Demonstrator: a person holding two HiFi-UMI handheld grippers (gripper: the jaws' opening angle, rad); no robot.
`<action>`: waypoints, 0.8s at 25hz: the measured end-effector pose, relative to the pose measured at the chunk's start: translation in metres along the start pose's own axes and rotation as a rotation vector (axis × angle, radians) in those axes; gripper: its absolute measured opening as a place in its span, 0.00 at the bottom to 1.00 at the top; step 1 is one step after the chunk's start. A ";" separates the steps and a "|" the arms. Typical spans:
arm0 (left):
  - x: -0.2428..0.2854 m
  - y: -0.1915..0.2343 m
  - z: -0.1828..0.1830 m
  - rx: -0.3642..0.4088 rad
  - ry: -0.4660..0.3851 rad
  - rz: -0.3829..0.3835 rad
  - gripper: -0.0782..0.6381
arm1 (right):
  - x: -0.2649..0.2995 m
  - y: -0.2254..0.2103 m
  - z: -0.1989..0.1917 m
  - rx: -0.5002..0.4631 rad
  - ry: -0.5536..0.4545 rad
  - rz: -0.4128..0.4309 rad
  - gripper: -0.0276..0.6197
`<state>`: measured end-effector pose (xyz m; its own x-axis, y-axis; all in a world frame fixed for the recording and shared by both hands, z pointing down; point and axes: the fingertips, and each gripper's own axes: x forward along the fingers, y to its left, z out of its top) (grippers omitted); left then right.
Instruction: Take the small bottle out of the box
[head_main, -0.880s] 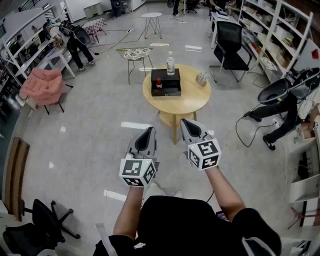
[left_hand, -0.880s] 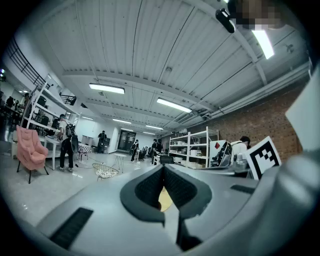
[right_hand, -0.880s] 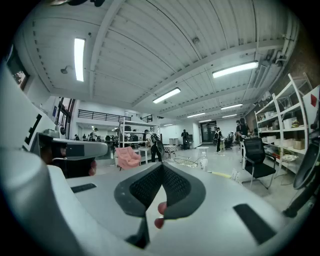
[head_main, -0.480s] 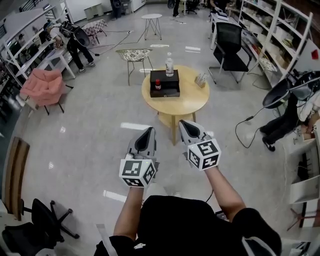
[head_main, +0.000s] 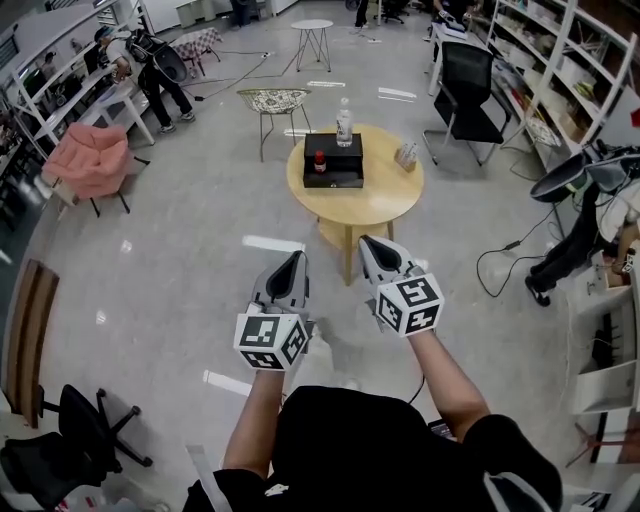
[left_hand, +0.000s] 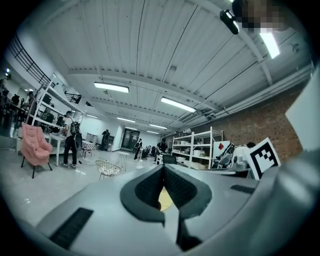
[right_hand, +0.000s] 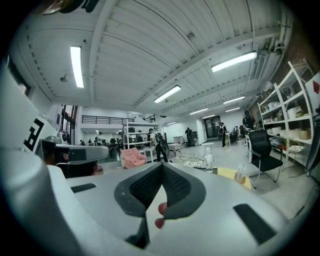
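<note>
A small red bottle (head_main: 319, 161) stands in an open black box (head_main: 333, 160) on the round wooden table (head_main: 370, 195), far ahead of me. A clear water bottle (head_main: 344, 124) stands just behind the box. My left gripper (head_main: 298, 257) and right gripper (head_main: 368, 242) are held side by side over the floor, well short of the table, both pointing at it. In the left gripper view the left gripper (left_hand: 163, 168) has its pads together with nothing between them. The right gripper (right_hand: 161, 166) is likewise shut and empty, and the water bottle (right_hand: 208, 161) shows beyond it.
A small holder (head_main: 406, 155) sits on the table's right side. Around the table stand a wire chair (head_main: 272, 103), a black office chair (head_main: 468, 85), a pink armchair (head_main: 90, 165) and shelves (head_main: 560, 60). A person (head_main: 150, 70) stands at the far left. Cables (head_main: 500, 262) lie at the right.
The head view has shifted a little and the table sits slightly higher in the frame. Both grippers keep their place and stay shut.
</note>
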<state>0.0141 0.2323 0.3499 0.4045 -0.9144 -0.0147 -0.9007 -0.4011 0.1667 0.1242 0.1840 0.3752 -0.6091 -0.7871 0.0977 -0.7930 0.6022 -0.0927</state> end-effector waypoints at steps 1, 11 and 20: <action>0.001 0.000 0.000 0.000 0.001 -0.001 0.12 | 0.001 0.000 0.000 0.000 0.000 0.001 0.05; 0.026 0.013 -0.006 -0.024 0.010 -0.013 0.12 | 0.024 -0.013 -0.005 0.003 0.014 -0.001 0.05; 0.063 0.035 -0.009 -0.035 0.024 -0.006 0.12 | 0.057 -0.039 -0.008 0.031 0.026 -0.011 0.05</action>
<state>0.0093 0.1612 0.3634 0.4137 -0.9104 0.0078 -0.8924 -0.4038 0.2012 0.1203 0.1165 0.3925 -0.6009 -0.7896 0.1247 -0.7990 0.5887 -0.1224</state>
